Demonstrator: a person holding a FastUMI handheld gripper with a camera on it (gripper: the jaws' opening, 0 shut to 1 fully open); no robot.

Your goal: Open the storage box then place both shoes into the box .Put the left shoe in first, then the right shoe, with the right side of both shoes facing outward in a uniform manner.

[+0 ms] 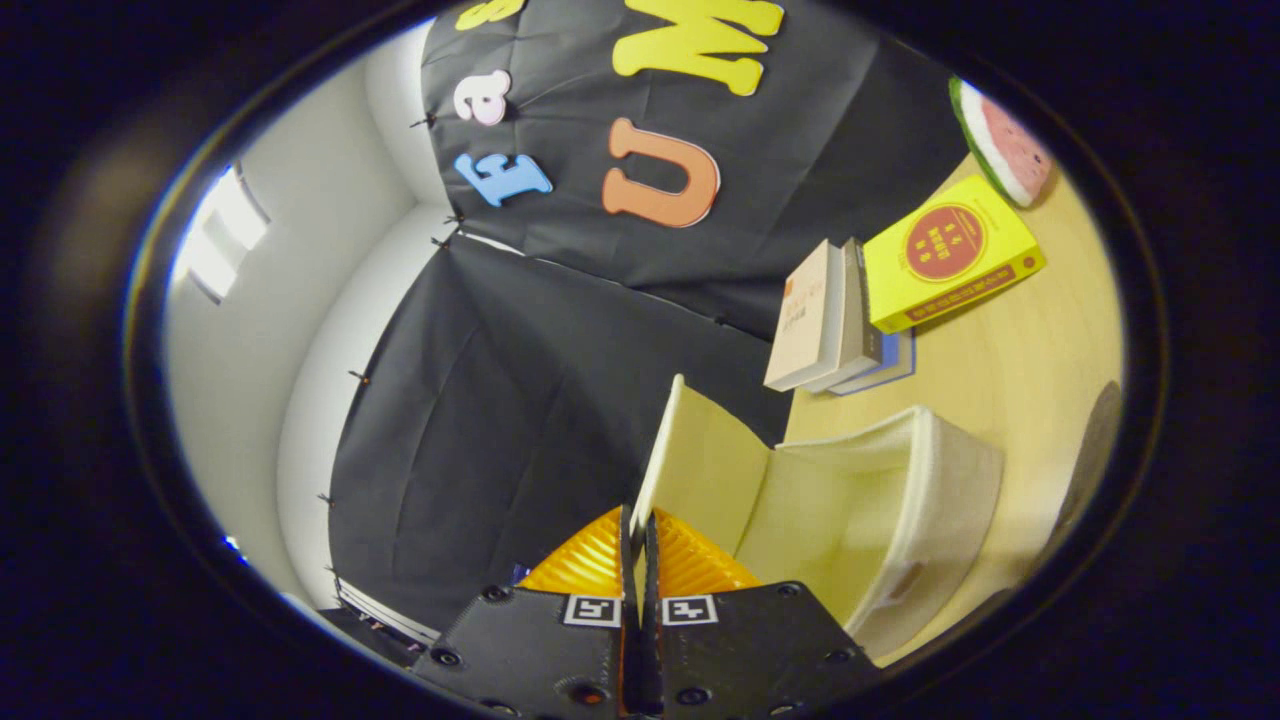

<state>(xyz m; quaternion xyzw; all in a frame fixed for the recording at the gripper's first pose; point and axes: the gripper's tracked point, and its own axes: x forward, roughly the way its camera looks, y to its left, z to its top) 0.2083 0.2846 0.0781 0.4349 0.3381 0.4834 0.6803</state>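
Gripper (640, 545) fingers pinched together on the edge of the storage box's lid (700, 465), lid raised, storage box (900, 500) open just ahead on the wooden table (1020, 340). Risk: thin lid edge slips out of the pinch and flops back shut, or the light box drags. Books (900, 290) and watermelon slice (1005, 140) sit beyond; black cloth booth wall, white room behind.

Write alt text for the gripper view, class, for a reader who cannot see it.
The gripper has its fingers pinched on the edge of a cream storage box's lid, raised open over the empty box on a wooden table. Beyond the box stand a few books, a yellow book and a watermelon slice.
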